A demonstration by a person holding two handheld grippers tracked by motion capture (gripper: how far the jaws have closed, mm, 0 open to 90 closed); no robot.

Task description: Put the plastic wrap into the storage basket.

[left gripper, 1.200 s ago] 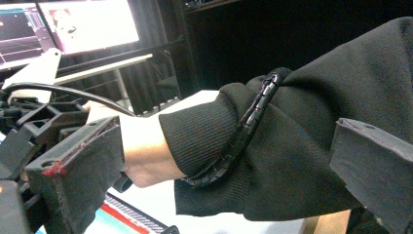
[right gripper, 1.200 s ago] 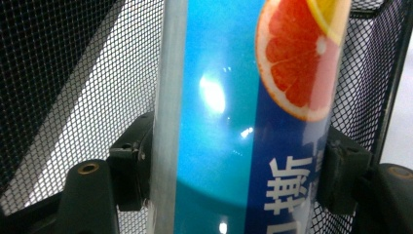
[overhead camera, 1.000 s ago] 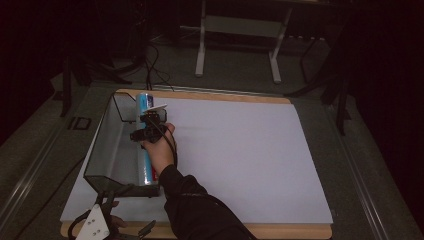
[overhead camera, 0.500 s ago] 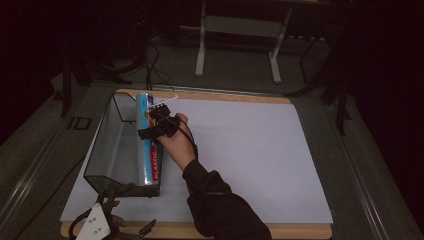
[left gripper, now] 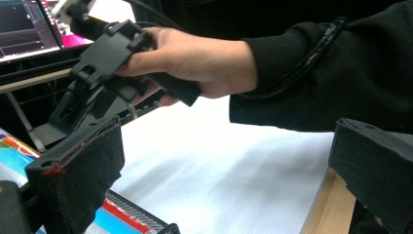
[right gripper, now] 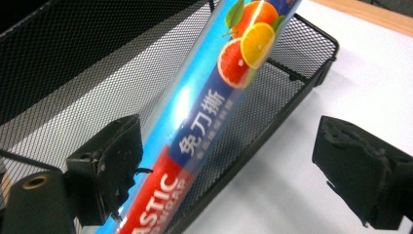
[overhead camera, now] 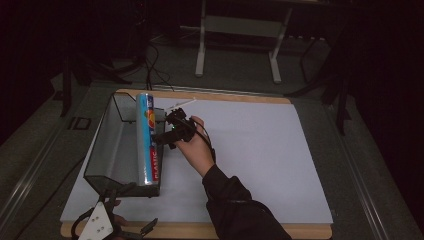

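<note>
Dim floor and metal stands ring our surface [overhead camera: 250, 145], whose white sheet sits on a wooden board. On its left part stands a black wire-mesh basket [overhead camera: 112, 150], and a long roll of plastic wrap [overhead camera: 148, 140] lies along the basket's right-hand rim, blue with a red end and orange slices printed on it.

Our right tongs [overhead camera: 167, 131] hang just beside the roll near its middle, gripped in our right hand [overhead camera: 195, 147]. In the right gripper view these tongs [right gripper: 234, 170] stand wide apart, one pad on the basket side of the roll [right gripper: 209, 112], the other over the white sheet, neither pad pressing it that we can see; the mesh basket [right gripper: 73, 73] lies beyond.

Our left tongs [overhead camera: 117, 227] rest at the near edge of the surface, below the basket's near corner. In the left gripper view they [left gripper: 224, 185] stand apart with nothing between them, and we look across to the right hand [left gripper: 195, 63] in its dark sleeve [left gripper: 331, 68].
</note>
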